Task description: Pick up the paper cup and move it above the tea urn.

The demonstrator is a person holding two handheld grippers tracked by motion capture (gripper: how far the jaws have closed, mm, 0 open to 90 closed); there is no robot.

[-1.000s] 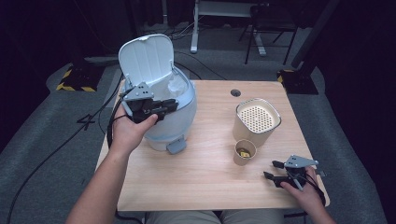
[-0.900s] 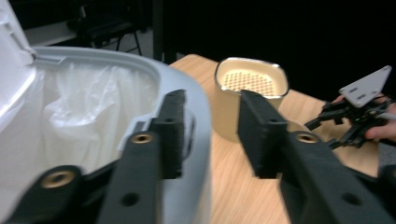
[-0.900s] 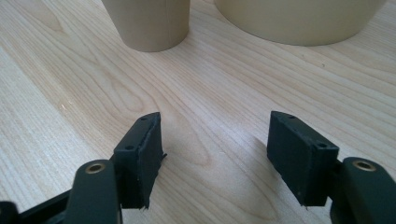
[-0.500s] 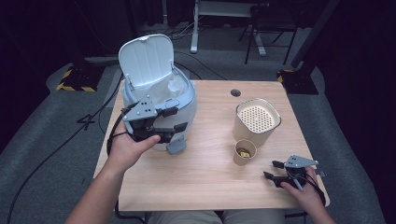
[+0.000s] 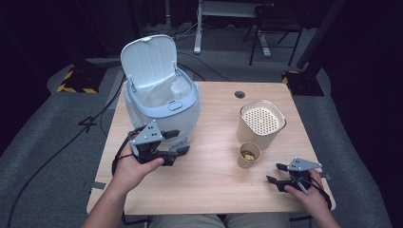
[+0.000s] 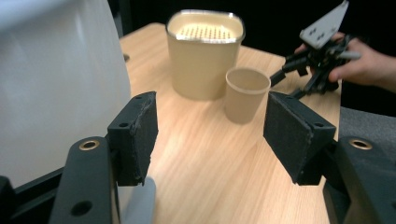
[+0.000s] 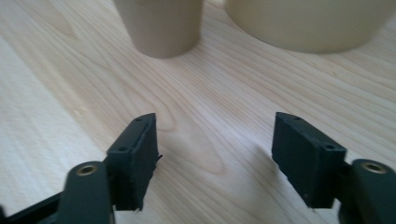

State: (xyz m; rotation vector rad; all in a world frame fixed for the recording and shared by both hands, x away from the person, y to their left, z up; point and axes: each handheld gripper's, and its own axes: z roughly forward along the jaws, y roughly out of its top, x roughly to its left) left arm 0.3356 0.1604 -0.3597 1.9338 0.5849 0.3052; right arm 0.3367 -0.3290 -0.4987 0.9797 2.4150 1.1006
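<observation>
Nearest, the right hand-held gripper (image 5: pixel 277 173) is resting on the worktop (image 5: pixel 214 180), jaws spread and empty, pointing toward the small paper cup (image 5: pixel 249 155). The left hand-held gripper (image 5: pixel 175 142), also gaping empty, is now sitting low beside the white bin (image 5: pixel 164 107), having drawn back from its rim. Farther off, the perforated beige container (image 5: pixel 262 123) is standing upright; the bin's lid (image 5: pixel 148 61) is tilting up, away from the person.

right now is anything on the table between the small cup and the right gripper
No. In the high view only bare wood separates the small cup from the right gripper.
</observation>
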